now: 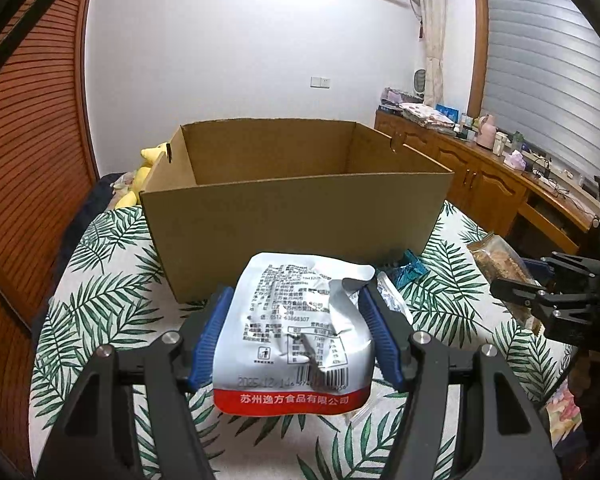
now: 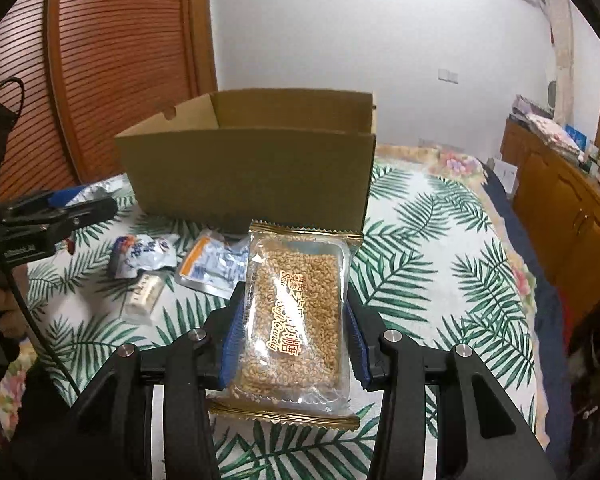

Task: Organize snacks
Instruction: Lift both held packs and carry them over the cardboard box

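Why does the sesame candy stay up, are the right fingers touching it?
Touching. The right wrist view shows the blue fingers of the right gripper pressed against both sides of the sesame candy pack, above the leafy cloth.

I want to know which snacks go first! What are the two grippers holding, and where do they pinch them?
The left gripper pinches the silver-and-red snack pouch by its two side edges. The right gripper squeezes the clear sesame candy pack across its long sides.

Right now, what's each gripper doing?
Left gripper: closed on the silver snack pouch.
Right gripper: closed on the sesame candy pack.
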Demonstrator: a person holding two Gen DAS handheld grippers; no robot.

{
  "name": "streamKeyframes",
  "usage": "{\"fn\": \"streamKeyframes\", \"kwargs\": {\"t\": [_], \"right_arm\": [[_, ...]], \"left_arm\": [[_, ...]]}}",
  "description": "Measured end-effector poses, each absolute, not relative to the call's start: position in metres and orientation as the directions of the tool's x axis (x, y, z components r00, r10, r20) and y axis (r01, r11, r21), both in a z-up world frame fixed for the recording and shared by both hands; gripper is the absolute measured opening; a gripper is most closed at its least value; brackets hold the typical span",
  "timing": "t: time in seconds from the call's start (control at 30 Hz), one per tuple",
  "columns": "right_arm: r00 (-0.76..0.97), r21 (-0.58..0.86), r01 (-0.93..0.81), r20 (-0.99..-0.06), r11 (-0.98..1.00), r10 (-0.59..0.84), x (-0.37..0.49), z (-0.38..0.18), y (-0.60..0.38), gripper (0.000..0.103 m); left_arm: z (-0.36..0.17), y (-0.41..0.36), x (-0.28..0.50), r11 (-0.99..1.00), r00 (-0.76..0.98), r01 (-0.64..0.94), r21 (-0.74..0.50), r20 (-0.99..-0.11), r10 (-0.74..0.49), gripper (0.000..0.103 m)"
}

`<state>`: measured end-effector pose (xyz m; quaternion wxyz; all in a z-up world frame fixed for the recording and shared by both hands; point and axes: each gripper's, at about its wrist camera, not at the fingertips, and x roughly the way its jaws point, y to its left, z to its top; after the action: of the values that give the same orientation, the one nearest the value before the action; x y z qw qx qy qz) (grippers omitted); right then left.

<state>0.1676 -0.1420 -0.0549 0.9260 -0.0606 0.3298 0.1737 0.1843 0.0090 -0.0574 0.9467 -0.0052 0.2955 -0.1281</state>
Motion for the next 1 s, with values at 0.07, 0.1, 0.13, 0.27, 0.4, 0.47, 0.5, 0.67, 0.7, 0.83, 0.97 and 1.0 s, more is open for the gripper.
{"fn": "streamKeyframes", "kwargs": {"t": [0.07, 0.1, 0.13, 0.27, 0.4, 0.47, 0.5, 0.67, 0.7, 0.83, 0.97, 1.0], "right_arm": [[0.728, 0.008, -0.366, -0.62, 0.931, 0.291, 0.166, -0.05, -0.143, 0.044], [0.731, 0.01, -0.367, -0.615, 0.93, 0.295, 0.166, -0.048, -0.143, 0.044], [0.735, 0.006, -0.369, -0.609, 0.929, 0.296, 0.165, -0.043, -0.143, 0.044], [0.761, -0.029, -0.366, -0.585, 0.93, 0.282, 0.16, -0.024, -0.143, 0.044], [0.782, -0.063, -0.366, -0.561, 0.929, 0.27, 0.16, -0.004, -0.145, 0.044], [0.794, -0.083, -0.363, -0.549, 0.928, 0.261, 0.163, 0.005, -0.143, 0.044], [0.797, -0.088, -0.363, -0.544, 0.928, 0.26, 0.164, 0.008, -0.143, 0.044], [0.808, -0.117, -0.379, -0.526, 0.918, 0.266, 0.177, 0.02, -0.132, 0.044], [0.809, -0.125, -0.382, -0.523, 0.916, 0.267, 0.179, 0.021, -0.129, 0.044], [0.828, -0.148, -0.383, -0.493, 0.912, 0.268, 0.192, 0.023, -0.117, 0.044], [0.83, -0.154, -0.394, -0.484, 0.906, 0.279, 0.208, 0.025, -0.107, 0.044], [0.827, -0.152, -0.4, -0.484, 0.904, 0.285, 0.212, 0.026, -0.105, 0.044]], "left_arm": [[-0.055, 0.01, 0.184, 0.967, 0.797, 0.24, -0.087, -0.551, -0.247, 0.064], [-0.053, 0.01, 0.185, 0.967, 0.8, 0.24, -0.086, -0.547, -0.248, 0.064], [-0.05, 0.01, 0.186, 0.967, 0.804, 0.243, -0.083, -0.541, -0.248, 0.064], [-0.039, 0.01, 0.195, 0.962, 0.81, 0.264, -0.076, -0.523, -0.263, 0.064], [-0.028, 0.01, 0.211, 0.957, 0.816, 0.282, -0.069, -0.507, -0.277, 0.064], [-0.022, 0.01, 0.22, 0.954, 0.819, 0.291, -0.065, -0.499, -0.284, 0.064], [-0.021, 0.01, 0.223, 0.954, 0.82, 0.293, -0.062, -0.496, -0.284, 0.064], [-0.012, 0.014, 0.24, 0.95, 0.82, 0.307, -0.062, -0.489, -0.297, 0.064], [-0.011, 0.014, 0.243, 0.95, 0.82, 0.306, -0.062, -0.49, -0.296, 0.064], [-0.009, 0.013, 0.257, 0.95, 0.823, 0.312, -0.03, -0.49, -0.286, 0.064], [-0.003, 0.017, 0.27, 0.946, 0.821, 0.32, -0.042, -0.486, -0.299, 0.064], [-0.001, 0.018, 0.275, 0.946, 0.821, 0.32, -0.045, -0.485, -0.301, 0.064]]}}
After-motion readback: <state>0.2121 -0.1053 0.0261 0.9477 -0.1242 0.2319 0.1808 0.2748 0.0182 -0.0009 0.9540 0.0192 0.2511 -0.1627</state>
